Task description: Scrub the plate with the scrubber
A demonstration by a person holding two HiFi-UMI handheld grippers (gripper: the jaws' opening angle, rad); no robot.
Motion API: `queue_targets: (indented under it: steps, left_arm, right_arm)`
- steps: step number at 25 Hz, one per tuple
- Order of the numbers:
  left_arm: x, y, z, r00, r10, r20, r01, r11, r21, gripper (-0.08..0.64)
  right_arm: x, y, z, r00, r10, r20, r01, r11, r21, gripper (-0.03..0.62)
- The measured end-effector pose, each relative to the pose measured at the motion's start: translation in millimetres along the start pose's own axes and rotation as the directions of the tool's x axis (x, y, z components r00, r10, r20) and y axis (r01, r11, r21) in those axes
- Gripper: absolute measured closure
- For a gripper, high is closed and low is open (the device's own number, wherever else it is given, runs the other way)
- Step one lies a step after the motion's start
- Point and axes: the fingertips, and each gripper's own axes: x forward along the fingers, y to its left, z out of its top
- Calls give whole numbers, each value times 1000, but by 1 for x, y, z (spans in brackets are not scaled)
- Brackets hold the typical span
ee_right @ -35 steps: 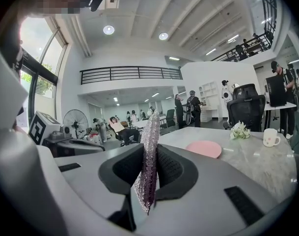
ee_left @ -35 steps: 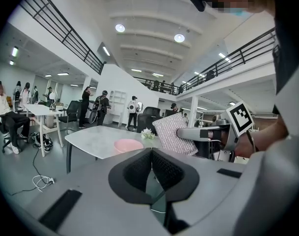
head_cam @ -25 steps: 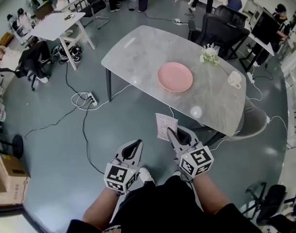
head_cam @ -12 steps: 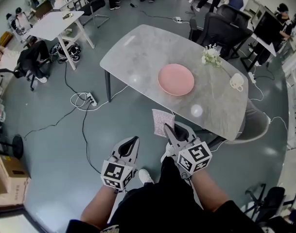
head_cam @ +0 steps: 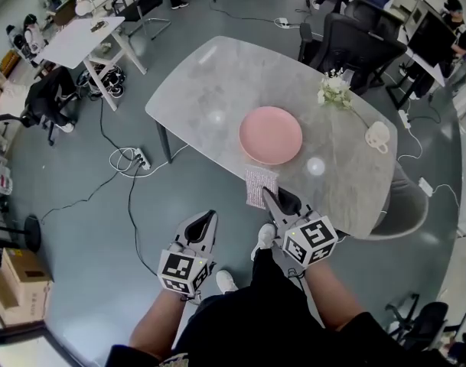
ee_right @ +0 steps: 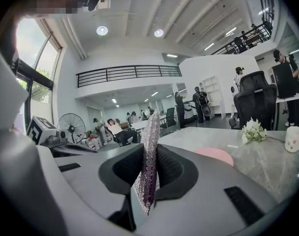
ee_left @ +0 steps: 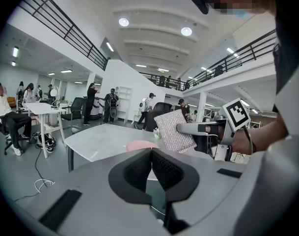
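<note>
A round pink plate (head_cam: 271, 134) lies flat on the grey marble table (head_cam: 210, 82), near its front edge. My right gripper (head_cam: 272, 196) is shut on a glittery silver scrubber (head_cam: 259, 185), which stands on edge between the jaws just short of the table's rim; the scrubber (ee_right: 149, 154) fills the right gripper view's middle, with the plate (ee_right: 215, 156) beyond it. My left gripper (head_cam: 206, 222) hangs lower and to the left over the floor, shut with nothing in it. In the left gripper view its pads (ee_left: 151, 167) meet, and the scrubber (ee_left: 175, 131) shows ahead.
On the table's right part stand a small white flower bunch (head_cam: 334, 88) and a white mug (head_cam: 376, 136). Black office chairs (head_cam: 347, 37) crowd the far side. Cables and a power strip (head_cam: 139, 159) lie on the floor to the left. People sit and stand farther off.
The view has come closer to the table. My right gripper with the scrubber has moved up to the table's front edge, near the plate. The left gripper has stayed shut.
</note>
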Motion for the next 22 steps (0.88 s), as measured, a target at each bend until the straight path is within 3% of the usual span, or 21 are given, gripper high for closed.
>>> queue_targets:
  steps: [9, 22]
  left_arm:
    - [102, 11, 24, 1000, 5, -16, -5, 1000, -4, 543]
    - [208, 42, 34, 990, 109, -85, -111, 994, -18, 541]
  right_arm:
    - [42, -94, 12, 1000, 2, -22, -1, 999, 49, 515]
    - [88, -192, 33, 998, 44, -55, -40, 997, 68, 515]
